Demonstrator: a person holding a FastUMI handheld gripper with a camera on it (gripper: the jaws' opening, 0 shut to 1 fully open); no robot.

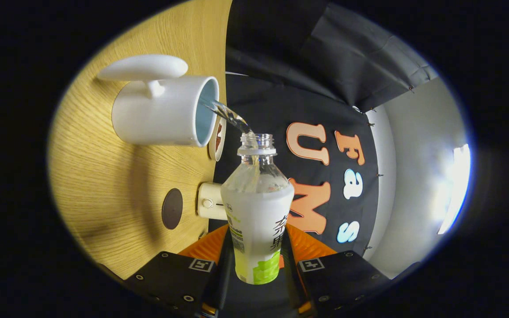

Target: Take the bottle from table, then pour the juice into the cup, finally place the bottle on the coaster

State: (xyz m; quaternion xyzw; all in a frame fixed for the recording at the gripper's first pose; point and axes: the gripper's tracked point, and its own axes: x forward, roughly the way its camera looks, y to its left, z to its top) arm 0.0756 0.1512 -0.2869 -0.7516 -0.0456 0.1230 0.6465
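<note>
Bottle (256, 212): clear plastic, cap off, white wrap label going green at the base, tipped toward the cup
Stream (230, 117): thin clear pour from its neck into the cup mouth
Gripper (258, 265): fingers clamped on both sides of the lower label
Cup (161, 110): white mug, pale blue inside, on the wooden table (104, 176)
Coaster (172, 208): dark round disc beside the bottle, probably flat on the table

On the wooden table

A small cream box (209, 201) with a round button sits on the wooden table (104, 176), close to the black cloth wall (325, 88).
</note>
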